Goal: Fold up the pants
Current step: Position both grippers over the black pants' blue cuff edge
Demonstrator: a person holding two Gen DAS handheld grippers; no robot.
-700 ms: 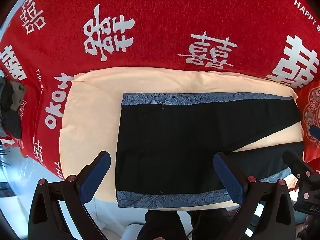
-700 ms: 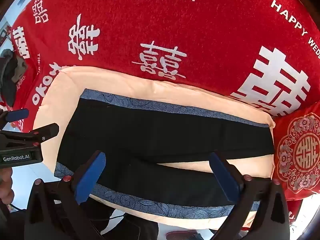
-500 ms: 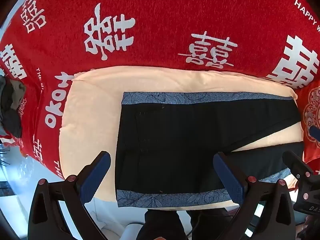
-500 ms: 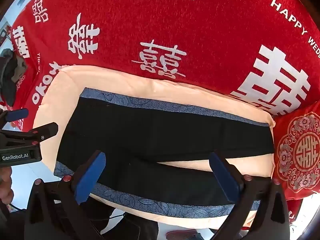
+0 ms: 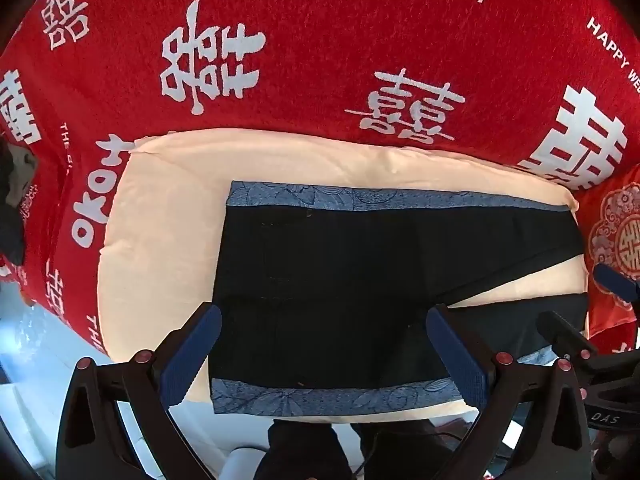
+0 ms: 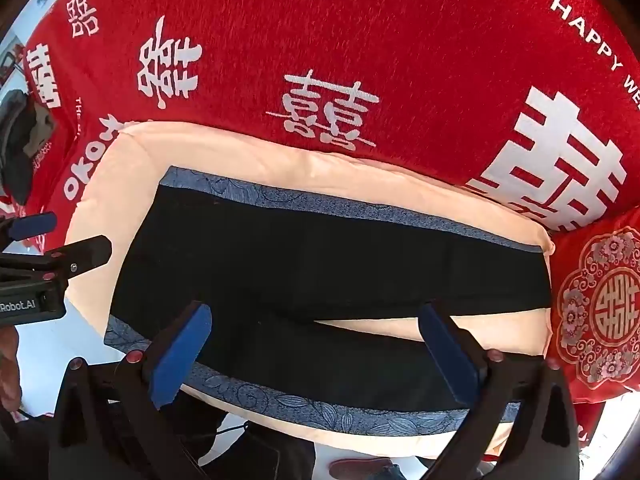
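Note:
Black pants (image 5: 340, 280) with blue patterned side stripes lie spread flat on a peach cushion (image 5: 160, 208), waist to the left, the two legs splitting to the right. They also show in the right wrist view (image 6: 320, 272). My left gripper (image 5: 322, 344) is open and empty, hovering above the near waist part. My right gripper (image 6: 320, 344) is open and empty, hovering above the near leg. The right gripper's fingers (image 5: 560, 332) show at the right edge of the left wrist view. The left gripper's fingers (image 6: 76, 254) show at the left edge of the right wrist view.
A red blanket (image 5: 320, 60) with white characters covers the surface behind the cushion. A red patterned pillow (image 6: 600, 308) lies right of the cushion. Dark clothes (image 5: 14, 204) are piled at the far left. The floor shows below the cushion's near edge.
Both grippers stay open and nearly still. The view has barely shifted; the pants lie as before.

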